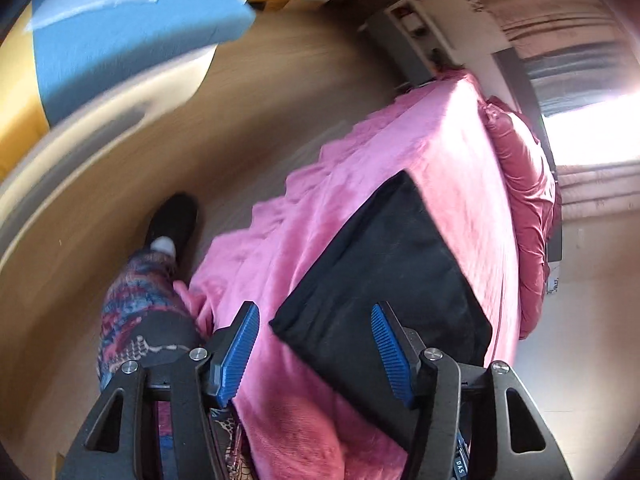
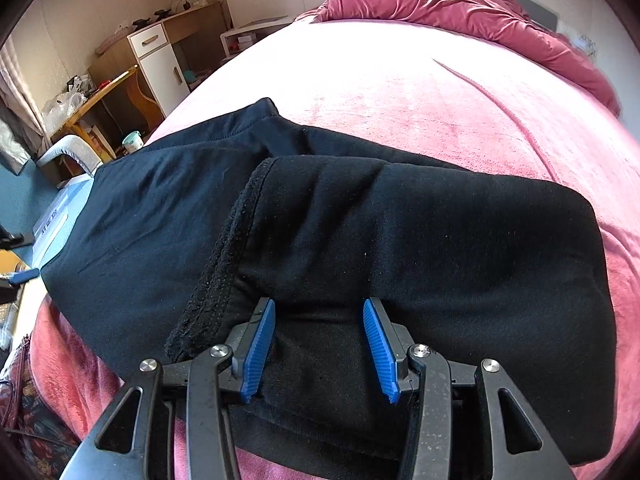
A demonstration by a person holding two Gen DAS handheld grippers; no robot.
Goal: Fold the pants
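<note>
Black pants (image 2: 320, 240) lie folded on a pink blanket (image 2: 400, 92) that covers a bed, close to its near edge, probably so the person standing beside the bed can reach them without leaning. In the right wrist view one layer is doubled over another, its ribbed hem edge running down the near left, while a single flatter layer spreads out further to the left; judging from this, at least one fold is done and the bundle looks nearly compact. A rumpled dark red duvet (image 2: 460, 4) is pushed to the far side of the bed, which leaves open blanket around the pants. The right gripper (image 2: 320, 344) is low over the near part of the top layer, its blue-padded jaws spread wide with cloth seen between them but nothing pinched. It points forward and slightly down across the garment. The left gripper (image 1: 316, 348) hangs higher and is rolled sideways, so bed and wooden floor (image 1: 248, 92) appear tilted; its jaws are also wide apart and hold nothing, with a corner of the pants beneath them. The person's patterned trouser leg (image 1: 140, 304) and dark shoe (image 1: 176, 216) stand on the floor just beside the bed. That view is motion-blurred.
</note>
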